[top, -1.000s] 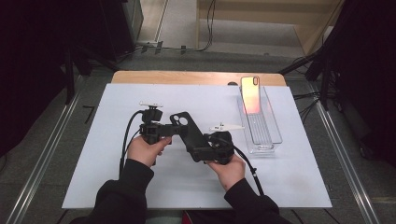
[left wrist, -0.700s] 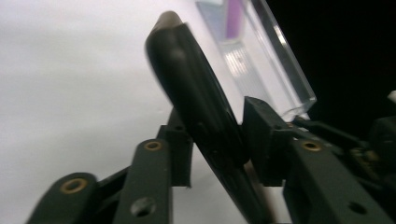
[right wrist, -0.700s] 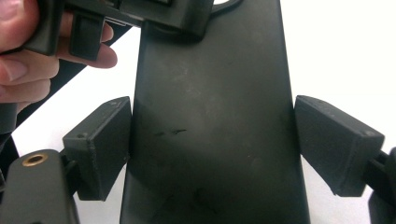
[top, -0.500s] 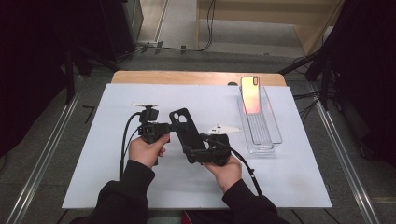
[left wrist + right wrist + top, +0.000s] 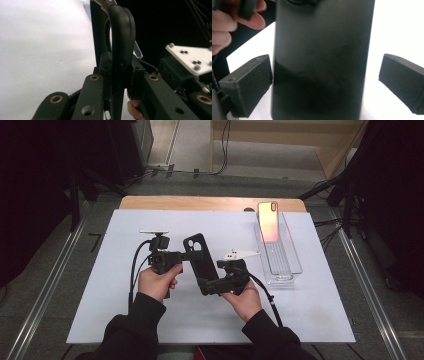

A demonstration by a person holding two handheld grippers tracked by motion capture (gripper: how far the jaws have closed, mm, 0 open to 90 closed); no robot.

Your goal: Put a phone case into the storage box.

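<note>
While the left gripper (image 5: 176, 256) pinches the black phone case (image 5: 199, 261) by its edge above the surface (image 5: 310, 310), the right gripper's (image 5: 209, 284) fingers (image 5: 249, 82) have just been opening and stand clear. Risk: a single edge grip may let the case pivot or drop.

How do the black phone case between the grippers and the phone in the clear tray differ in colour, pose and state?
The black phone case is dark and matte; the phone has a shiny orange-pink back. The case is clamped on its edge by the left gripper, with the right gripper's jaws open around it; the phone leans untouched in the clear tray. Both are flat rectangles with a camera opening near one corner.
</note>
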